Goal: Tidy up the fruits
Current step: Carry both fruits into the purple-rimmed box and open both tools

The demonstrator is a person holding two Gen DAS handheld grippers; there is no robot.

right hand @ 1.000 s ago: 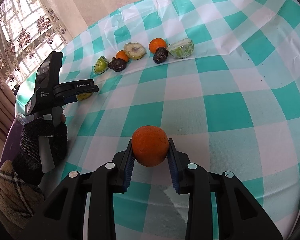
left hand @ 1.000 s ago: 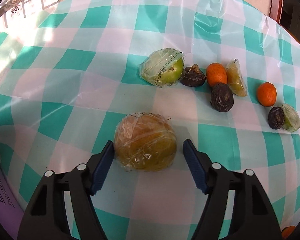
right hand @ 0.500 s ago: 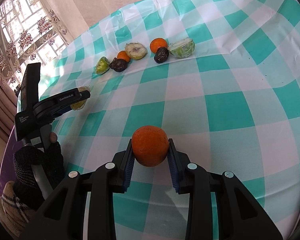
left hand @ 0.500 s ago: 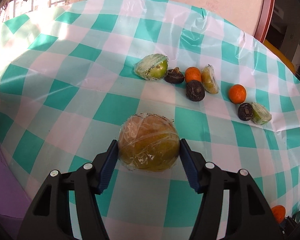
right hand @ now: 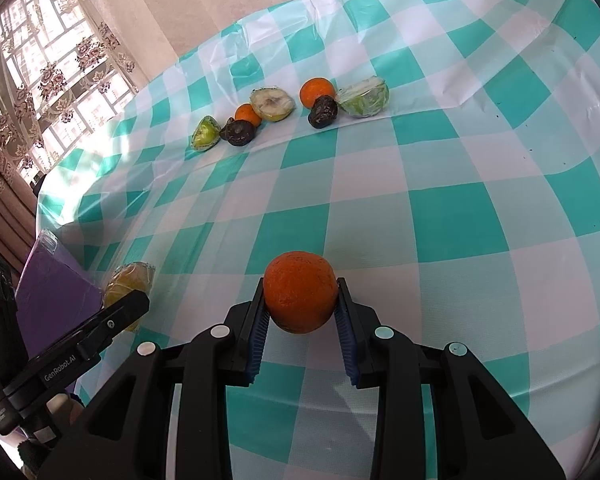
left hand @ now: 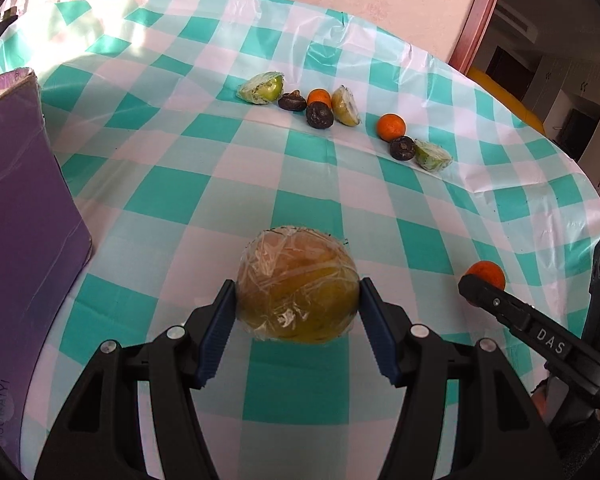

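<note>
Left wrist view: purple box (left hand: 24,216) at left edge; left gripper (left hand: 298,312) at lower centre, jaws part-spread, pads pressing both sides of film-wrapped yellow fruit (left hand: 298,284).

Right wrist view: right gripper (right hand: 300,312) at lower centre, clamped tight on orange (right hand: 300,296) above checked tablecloth (right hand: 440,208). Row of cut fruit, oranges, dark fruits (right hand: 288,108) lies upper centre, well apart from both grippers.

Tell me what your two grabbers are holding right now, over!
Left gripper shut on wrapped fruit. Right gripper shut on orange. Other fruits lined up far across tablecloth. Purple box beside left; path clear.
</note>
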